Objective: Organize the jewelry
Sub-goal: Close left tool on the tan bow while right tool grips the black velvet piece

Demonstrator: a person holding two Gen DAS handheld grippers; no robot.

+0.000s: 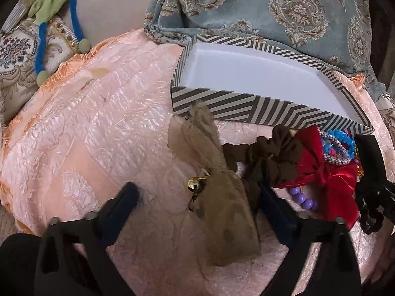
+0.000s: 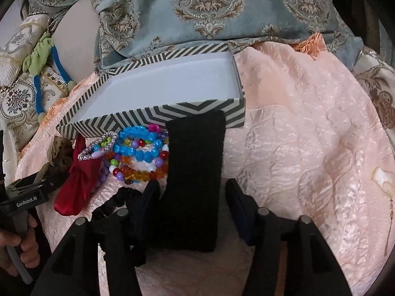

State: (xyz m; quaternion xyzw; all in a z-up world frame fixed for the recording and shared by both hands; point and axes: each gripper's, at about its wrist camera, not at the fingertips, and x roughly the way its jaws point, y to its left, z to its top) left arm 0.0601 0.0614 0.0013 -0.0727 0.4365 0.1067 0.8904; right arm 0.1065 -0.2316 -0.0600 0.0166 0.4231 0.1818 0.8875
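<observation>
From the left wrist, the left gripper (image 1: 197,202) stands released around the olive bow (image 1: 222,197) with a gold bell on the peach cloth (image 1: 86,123), near the striped box (image 1: 246,108). From the right wrist, the right gripper (image 2: 192,197) straddles the black band (image 2: 192,172) — I cannot tell whether it grips — beside the bead bracelets (image 2: 140,153) and red bow (image 2: 79,180).

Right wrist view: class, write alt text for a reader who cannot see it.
A black knitted band lies between the open jaws of the right gripper on a peach quilted cover. Left of it sit colourful bead bracelets and a red bow, in front of an empty striped box.
</observation>
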